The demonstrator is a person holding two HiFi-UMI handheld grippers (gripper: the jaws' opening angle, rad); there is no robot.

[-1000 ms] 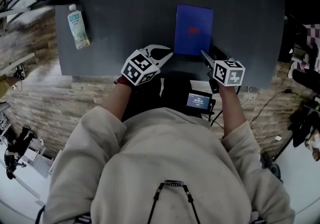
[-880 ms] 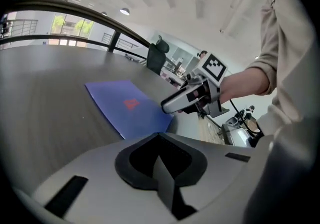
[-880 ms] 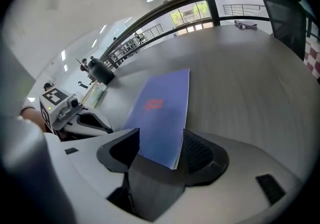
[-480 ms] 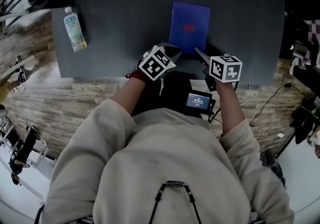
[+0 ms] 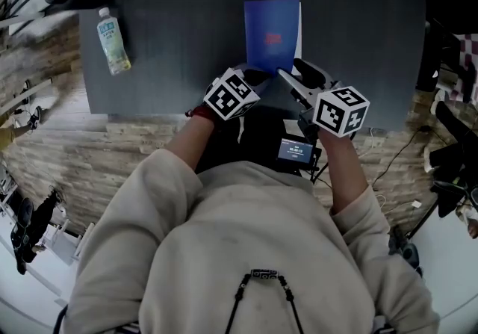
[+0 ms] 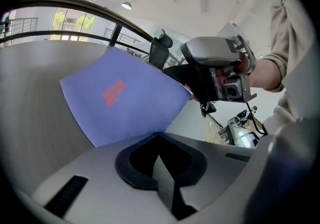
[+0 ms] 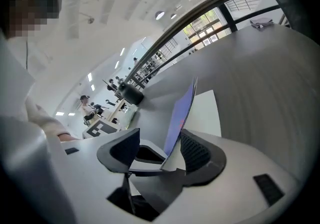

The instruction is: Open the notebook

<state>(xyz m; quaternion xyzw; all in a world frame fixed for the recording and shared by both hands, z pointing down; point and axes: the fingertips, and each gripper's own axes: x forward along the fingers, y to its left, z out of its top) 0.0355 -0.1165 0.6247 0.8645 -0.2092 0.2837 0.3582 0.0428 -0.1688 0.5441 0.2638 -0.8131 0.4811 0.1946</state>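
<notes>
Head view: notebook (image 5: 269, 30) lies on the far-centre of the table (image 5: 172, 19), a white page exposed along its right edge.
Left gripper view: left gripper (image 6: 159, 140) jaws closed together, tips at the cover's near edge.
Right gripper view: right gripper (image 7: 162, 145) jaws wide apart, raised cover between them, resting against the right finger (image 7: 197, 152).

Notebook (image 5: 272, 33) cover was matt blue card with red print; page under it was plain white paper. Table (image 5: 187, 19) top was dark grey, smooth, matt. Bottle (image 5: 113, 41) was clear glossy plastic with a printed label. Right gripper (image 7: 160, 145) was smooth matt grey plastic, pads (image 7: 196, 152) black and ribbed. Left gripper (image 6: 159, 138) was the same grey plastic. Sweater (image 5: 246, 250) was beige cloth. Floor (image 5: 67, 153) looked like rough wood planks.
</notes>
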